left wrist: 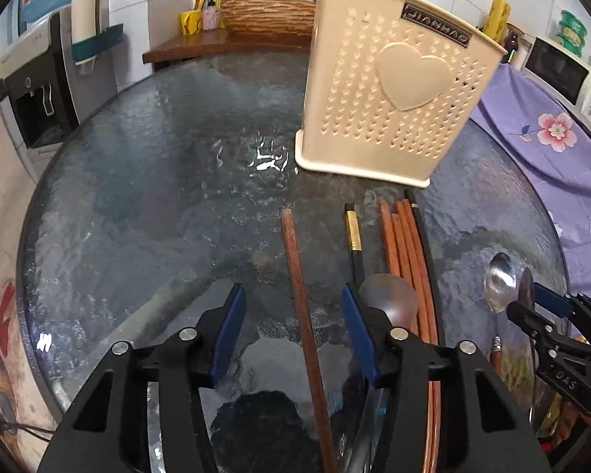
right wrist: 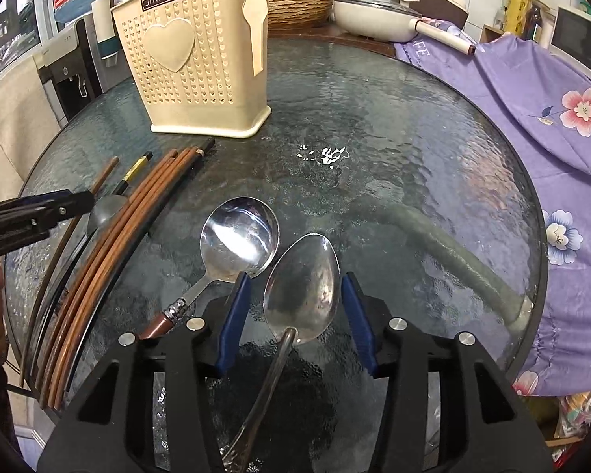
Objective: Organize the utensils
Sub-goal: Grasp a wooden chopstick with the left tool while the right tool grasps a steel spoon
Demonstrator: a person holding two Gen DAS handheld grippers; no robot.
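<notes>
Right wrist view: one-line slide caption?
Right gripper straddles a steel spoon on the glass table, pads not yet touching; cream utensil holder stands behind.

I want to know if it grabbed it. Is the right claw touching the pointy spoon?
Apart. The right wrist view shows glass between each blue pad of the right claw and the pointy spoon.

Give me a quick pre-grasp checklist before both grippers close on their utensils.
1. Left gripper straddles the dark wooden chopstick: ok.
2. Left pads touching the chopstick: not ok, gaps both sides.
3. Right gripper straddles the oval spoon: ok.
4. Right pads pressing the spoon: not ok, gaps both sides.
5. Round spoon clear of the right fingers: not ok, its bowl meets one.
6. Utensil holder upright: ok.
</notes>
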